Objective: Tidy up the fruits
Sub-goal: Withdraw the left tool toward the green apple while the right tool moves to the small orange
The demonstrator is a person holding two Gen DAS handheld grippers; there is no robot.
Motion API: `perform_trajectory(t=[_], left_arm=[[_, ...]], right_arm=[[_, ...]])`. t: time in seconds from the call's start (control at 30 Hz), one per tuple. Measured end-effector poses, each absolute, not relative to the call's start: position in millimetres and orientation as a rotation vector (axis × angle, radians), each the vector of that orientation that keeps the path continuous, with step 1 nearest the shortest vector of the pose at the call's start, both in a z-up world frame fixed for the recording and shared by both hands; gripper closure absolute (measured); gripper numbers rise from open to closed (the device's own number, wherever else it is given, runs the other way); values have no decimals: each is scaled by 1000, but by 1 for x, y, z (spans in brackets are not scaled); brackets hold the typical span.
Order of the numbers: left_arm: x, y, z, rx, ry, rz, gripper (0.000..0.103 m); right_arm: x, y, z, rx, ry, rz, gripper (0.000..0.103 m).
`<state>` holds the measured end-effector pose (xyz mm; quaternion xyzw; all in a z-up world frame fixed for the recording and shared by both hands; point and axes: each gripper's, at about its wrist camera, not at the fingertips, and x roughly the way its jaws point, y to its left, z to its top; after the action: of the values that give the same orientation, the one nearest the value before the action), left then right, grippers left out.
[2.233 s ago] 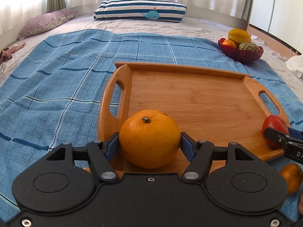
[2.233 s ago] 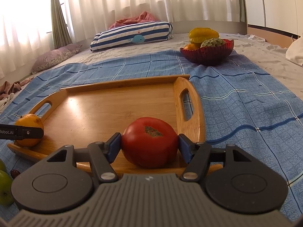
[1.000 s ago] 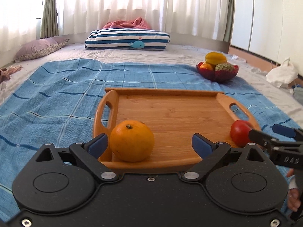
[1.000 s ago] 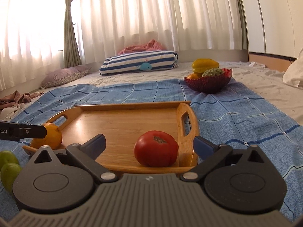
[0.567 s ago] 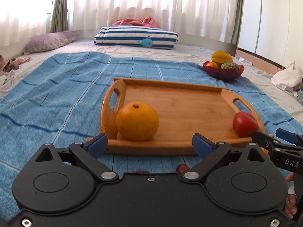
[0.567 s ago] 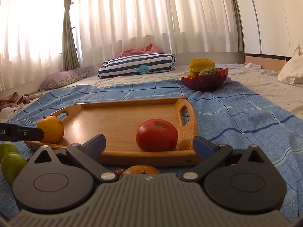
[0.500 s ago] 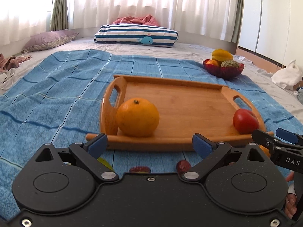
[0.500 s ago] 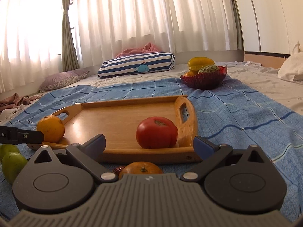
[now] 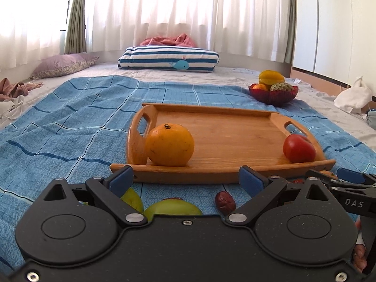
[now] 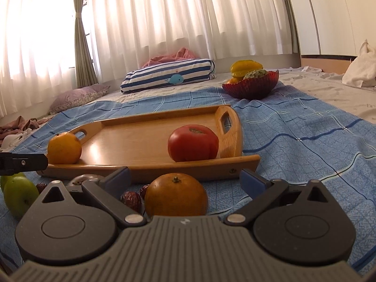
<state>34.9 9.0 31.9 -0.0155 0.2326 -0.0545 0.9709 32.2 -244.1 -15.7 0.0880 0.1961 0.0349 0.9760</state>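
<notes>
Right wrist view: orange [image 10: 64,148] and tomato [image 10: 193,142] already sit on the tray [image 10: 145,138]. I've got both grippers wide, empty. Second orange [image 10: 175,195], green apples [image 10: 20,196], dates [image 10: 131,199] wait just before the tray.

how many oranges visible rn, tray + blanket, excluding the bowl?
2. One orange on tray sits by the wooden tray's left handle. One orange on blanket lies before the tray, between the open right tongs. More may be hidden behind the tongs' bodies.
</notes>
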Motion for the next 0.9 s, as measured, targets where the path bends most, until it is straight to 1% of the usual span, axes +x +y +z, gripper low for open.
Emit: perform_trajectory(t=[0.3, 0.83, 0.9], left_arm=[[18, 5, 27, 10, 443, -118, 7], [-14, -3, 21, 46, 437, -133, 7], [-16, -3, 19, 39, 444, -121, 10]], right_arm=[[27, -233, -16, 112, 379, 58, 0], [22, -228, -17, 97, 378, 50, 0], [22, -228, -18, 98, 382, 51, 0]])
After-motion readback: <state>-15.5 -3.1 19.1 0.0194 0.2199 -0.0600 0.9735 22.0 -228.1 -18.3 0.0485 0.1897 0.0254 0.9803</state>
